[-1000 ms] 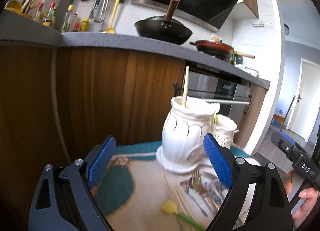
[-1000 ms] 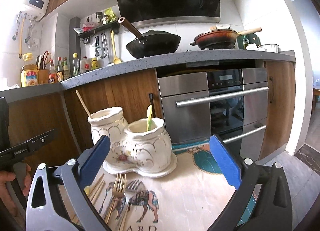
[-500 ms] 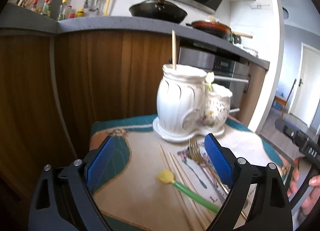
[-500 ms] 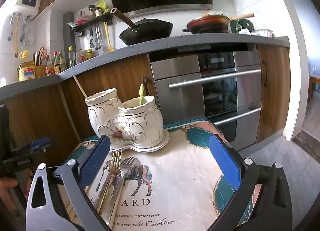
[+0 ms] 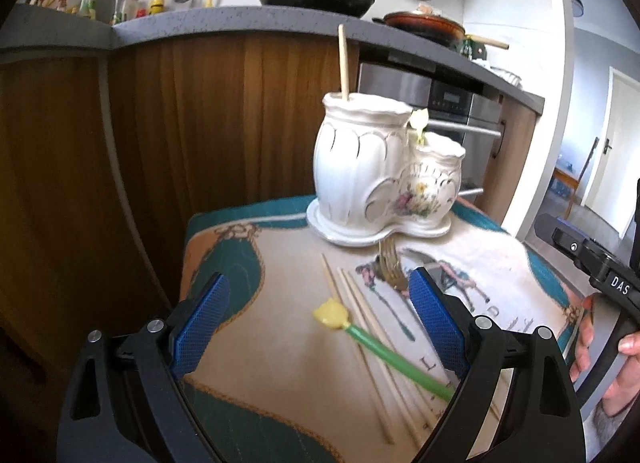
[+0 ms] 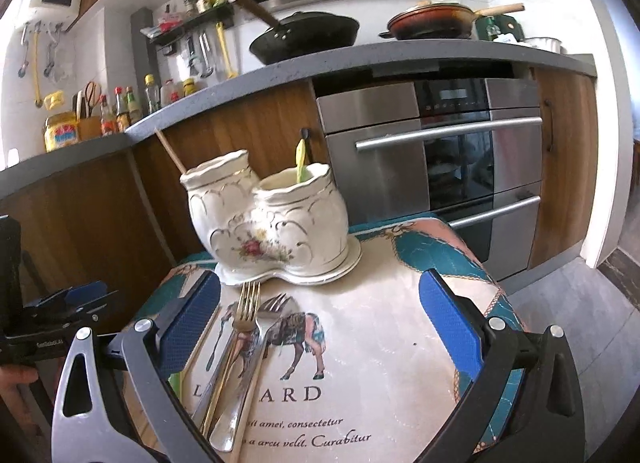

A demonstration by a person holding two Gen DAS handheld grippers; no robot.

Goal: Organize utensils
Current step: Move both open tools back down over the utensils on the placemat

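A white double-pot ceramic holder (image 5: 384, 179) (image 6: 268, 223) stands at the far end of a small cloth-covered table (image 5: 280, 263). One chopstick (image 5: 343, 63) sticks out of its taller pot, and a yellow-green utensil (image 6: 300, 161) out of the other. On the cloth lie several chopsticks (image 5: 360, 327), a green-handled spoon with a yellow bowl (image 5: 360, 333), a gold fork (image 6: 236, 343) and a silver fork (image 6: 256, 351). My left gripper (image 5: 316, 331) hangs open above the chopsticks and spoon. My right gripper (image 6: 320, 331) is open above the cloth, just right of the forks.
Wooden cabinets and a grey counter (image 5: 200, 23) with pans and bottles rise close behind the table. An oven (image 6: 440, 159) stands at the right. A person's hand (image 5: 608, 355) holds the other gripper at the right edge of the left wrist view.
Both grippers have pulled back and tilted down, so the holder looks farther off and more of the cloth and the utensils on it shows. Both stay open.
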